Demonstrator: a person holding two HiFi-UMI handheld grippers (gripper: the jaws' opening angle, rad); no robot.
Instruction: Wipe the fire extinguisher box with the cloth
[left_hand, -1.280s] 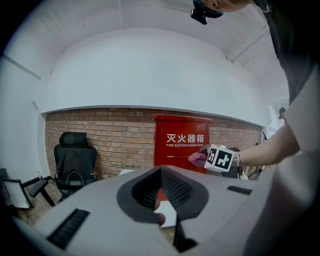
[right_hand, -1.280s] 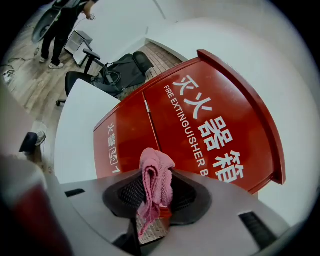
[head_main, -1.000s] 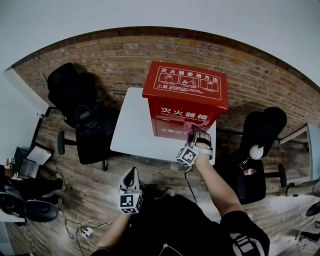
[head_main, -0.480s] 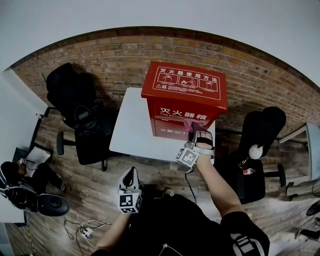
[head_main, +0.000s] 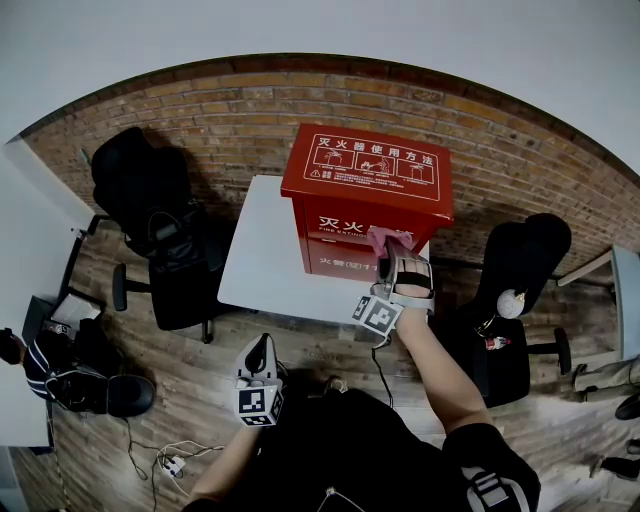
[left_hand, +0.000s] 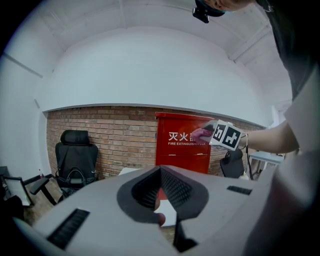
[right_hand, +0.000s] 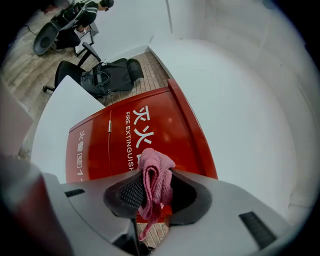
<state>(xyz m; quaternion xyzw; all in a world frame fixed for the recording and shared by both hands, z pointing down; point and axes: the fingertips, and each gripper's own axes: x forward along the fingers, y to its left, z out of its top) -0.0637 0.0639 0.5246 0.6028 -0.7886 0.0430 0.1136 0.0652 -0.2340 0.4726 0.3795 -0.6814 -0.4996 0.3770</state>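
The red fire extinguisher box (head_main: 365, 165) stands on a white table (head_main: 262, 262) against the brick wall. My right gripper (head_main: 391, 252) is shut on a folded pink cloth (head_main: 384, 238) and presses it against the upper right of the box's front face, over the white lettering. In the right gripper view the cloth (right_hand: 154, 174) sticks out between the pads, with the box front (right_hand: 145, 131) just behind it. My left gripper (head_main: 259, 350) hangs low before the table, shut and holding nothing. The left gripper view shows the box (left_hand: 176, 146) ahead and the cloth (left_hand: 201, 133) against it.
A black office chair (head_main: 160, 235) with a bag stands left of the table, and another chair (head_main: 522, 270) stands to its right. A person sits at the lower left (head_main: 70, 372). Cables (head_main: 165, 460) lie on the brick-pattern floor. A desk corner (head_main: 622, 275) shows at the right edge.
My right gripper has slid the cloth a little upward on the box front, now covering the right end of the lettering. The left gripper has not moved. The person at lower left shifted.
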